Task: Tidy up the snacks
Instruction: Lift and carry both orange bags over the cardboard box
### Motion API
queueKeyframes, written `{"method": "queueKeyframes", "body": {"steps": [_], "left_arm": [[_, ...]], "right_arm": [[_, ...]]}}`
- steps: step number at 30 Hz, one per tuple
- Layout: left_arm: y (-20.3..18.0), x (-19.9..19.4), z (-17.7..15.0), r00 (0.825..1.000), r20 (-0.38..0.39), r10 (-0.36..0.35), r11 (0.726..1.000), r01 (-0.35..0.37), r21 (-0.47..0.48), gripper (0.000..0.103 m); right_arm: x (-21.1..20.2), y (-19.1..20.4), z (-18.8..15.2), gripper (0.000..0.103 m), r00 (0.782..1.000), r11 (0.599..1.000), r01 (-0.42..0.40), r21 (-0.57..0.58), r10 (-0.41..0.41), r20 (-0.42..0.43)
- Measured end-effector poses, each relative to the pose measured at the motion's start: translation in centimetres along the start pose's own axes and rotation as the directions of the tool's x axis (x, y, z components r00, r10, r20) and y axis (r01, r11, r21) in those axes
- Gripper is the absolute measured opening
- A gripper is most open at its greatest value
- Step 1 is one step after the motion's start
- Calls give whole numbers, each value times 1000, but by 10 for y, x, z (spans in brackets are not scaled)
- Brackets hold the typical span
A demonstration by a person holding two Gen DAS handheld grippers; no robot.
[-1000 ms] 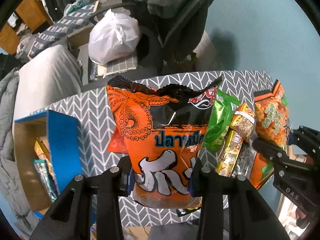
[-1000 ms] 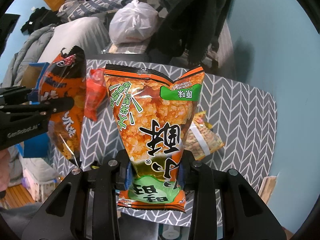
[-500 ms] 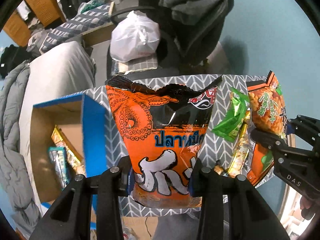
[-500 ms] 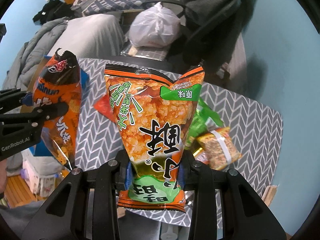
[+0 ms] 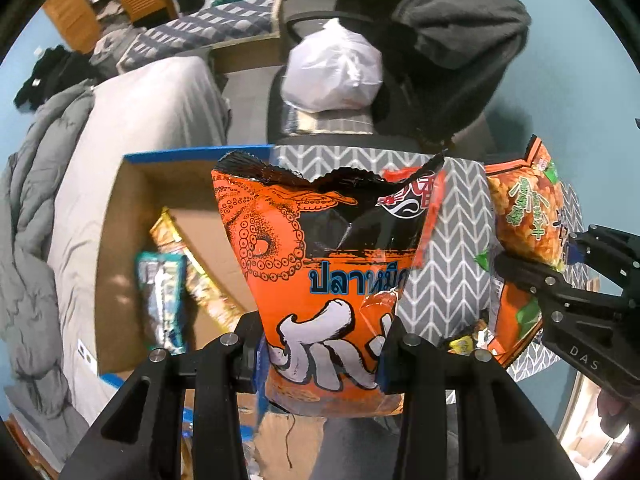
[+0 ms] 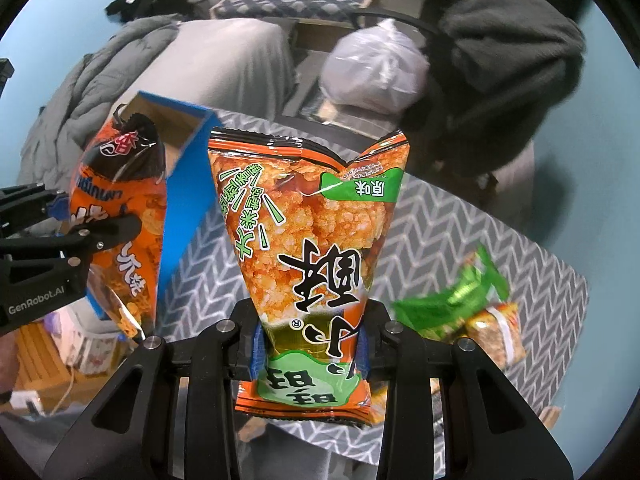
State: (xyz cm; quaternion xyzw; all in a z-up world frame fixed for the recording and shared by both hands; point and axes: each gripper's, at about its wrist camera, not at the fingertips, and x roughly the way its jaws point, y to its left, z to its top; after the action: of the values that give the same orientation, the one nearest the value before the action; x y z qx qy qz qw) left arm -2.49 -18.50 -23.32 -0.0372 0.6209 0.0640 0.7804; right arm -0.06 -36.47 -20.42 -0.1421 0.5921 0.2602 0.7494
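My left gripper (image 5: 320, 354) is clamped on the squid bag (image 5: 328, 264), hanging over the box (image 5: 132, 200) rim. My right gripper (image 6: 308, 344) pinches the rice bag (image 6: 308, 232), right of the box, above the table (image 6: 460, 232). Best to center each over the opening, lower, then release w/o crushing.

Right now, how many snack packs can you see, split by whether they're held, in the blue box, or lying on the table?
Held in a hand-held gripper: 2 (octopus bag, rice cracker bag)
In the blue box: 2 at least, blurred (blue-green pack, yellow pack)
On the table: 2 clearly visible (green pack, brown pack)
Total: 6
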Motion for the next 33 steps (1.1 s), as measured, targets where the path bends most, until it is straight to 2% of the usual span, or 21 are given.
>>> {"method": "queueKeyframes", "body": {"steps": [14,25,33], "left_arm": [[87,-7,-17,999,-2,48,991,-48,-121,40],[143,5,-20,996,-16,87,981,-89,-175,40],[171,26,-19,993,-43,111,974,-117,-193,40]], "right_arm": [[34,92,52,33,997,983,-81,-164,79,-17],[64,160,90,33,993,957,-120,-263,112,-46],[87,192,112,33,991,946,-131,-296,112,-79]]}}
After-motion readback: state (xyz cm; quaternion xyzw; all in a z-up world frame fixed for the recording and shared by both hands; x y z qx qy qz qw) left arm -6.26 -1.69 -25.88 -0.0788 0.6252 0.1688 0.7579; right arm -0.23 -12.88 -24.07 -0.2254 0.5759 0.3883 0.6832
